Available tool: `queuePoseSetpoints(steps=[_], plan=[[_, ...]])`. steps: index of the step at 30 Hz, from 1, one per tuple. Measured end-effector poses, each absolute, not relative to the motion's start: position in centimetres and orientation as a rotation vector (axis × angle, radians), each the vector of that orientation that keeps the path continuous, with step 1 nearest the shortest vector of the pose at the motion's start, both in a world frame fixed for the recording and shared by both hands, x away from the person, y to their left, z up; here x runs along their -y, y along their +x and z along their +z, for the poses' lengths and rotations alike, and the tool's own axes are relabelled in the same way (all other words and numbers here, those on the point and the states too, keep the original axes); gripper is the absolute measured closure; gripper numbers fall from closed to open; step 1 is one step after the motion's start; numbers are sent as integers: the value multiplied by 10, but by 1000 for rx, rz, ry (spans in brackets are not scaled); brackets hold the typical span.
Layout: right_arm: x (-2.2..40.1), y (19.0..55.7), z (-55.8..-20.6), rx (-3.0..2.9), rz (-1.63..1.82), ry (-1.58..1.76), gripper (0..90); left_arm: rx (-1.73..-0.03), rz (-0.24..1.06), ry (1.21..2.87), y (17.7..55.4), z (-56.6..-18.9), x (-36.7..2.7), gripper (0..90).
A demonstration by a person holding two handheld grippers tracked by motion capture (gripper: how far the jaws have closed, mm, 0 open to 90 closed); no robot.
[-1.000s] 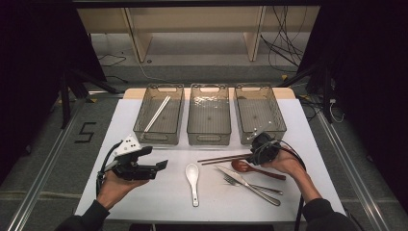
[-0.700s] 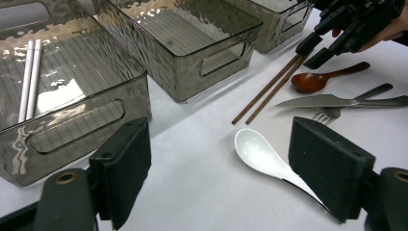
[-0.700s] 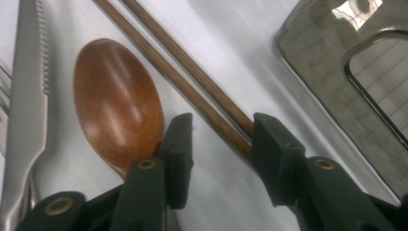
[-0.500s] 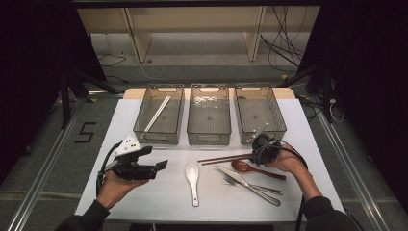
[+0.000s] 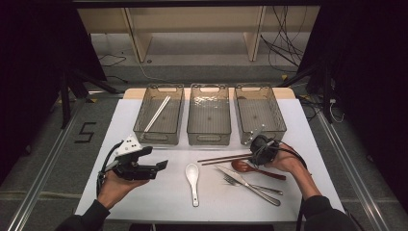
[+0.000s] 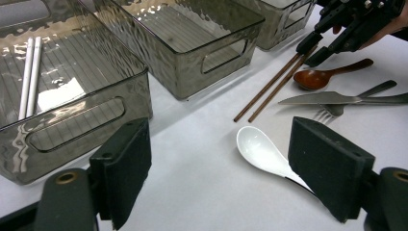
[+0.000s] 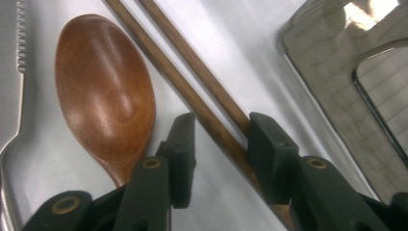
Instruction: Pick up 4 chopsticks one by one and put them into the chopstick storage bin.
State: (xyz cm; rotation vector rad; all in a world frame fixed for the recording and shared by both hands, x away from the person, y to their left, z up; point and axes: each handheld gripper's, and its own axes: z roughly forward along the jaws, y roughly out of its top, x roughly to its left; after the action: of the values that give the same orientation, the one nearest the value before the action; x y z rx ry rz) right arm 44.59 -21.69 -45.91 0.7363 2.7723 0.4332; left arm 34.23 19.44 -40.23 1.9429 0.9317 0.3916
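Brown chopsticks (image 5: pixel 225 158): a pair, flat on the white table (image 5: pixel 312 144), just at 6 o'clock of the middle and right bins, tips toward 9 o'clock. Straddled at the 3 o'clock end by the right gripper (image 7: pixel 219 144); jaws just narrowed around the pair, one stick close against the right-hand pad, a gap on the other side; firm pressure not confirmable from the close view, so possibly not yet clamped.

Wooden spoon (image 5: pixel 257 170): just at 5 o'clock of the chopsticks, bowl beside the gripper. Knife (image 5: pixel 248 185) and fork (image 5: pixel 252 186): crossed, further toward 6 o'clock. White spoon (image 5: pixel 193 181): at 8 o'clock of the chopsticks, near table centre.

Left gripper (image 5: pixel 162 165): well apart at 9 o'clock, held in the left hand (image 5: pixel 113 185), jaws wide, nothing between.

Three clear bins along 12 o'clock; left bin (image 5: pixel 159 117) containing white chopsticks (image 5: pixel 157 114).
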Motion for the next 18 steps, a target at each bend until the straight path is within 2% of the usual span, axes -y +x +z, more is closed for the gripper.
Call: queuePoseSetpoints(steps=[8,18], plan=[[216,444,-458,-2802,419,739,687,-933,393,1943,342,-403,-194,226],[215,442,-456,-2846,350,680,706,-934,392,1948,343,-403,-195,226]])
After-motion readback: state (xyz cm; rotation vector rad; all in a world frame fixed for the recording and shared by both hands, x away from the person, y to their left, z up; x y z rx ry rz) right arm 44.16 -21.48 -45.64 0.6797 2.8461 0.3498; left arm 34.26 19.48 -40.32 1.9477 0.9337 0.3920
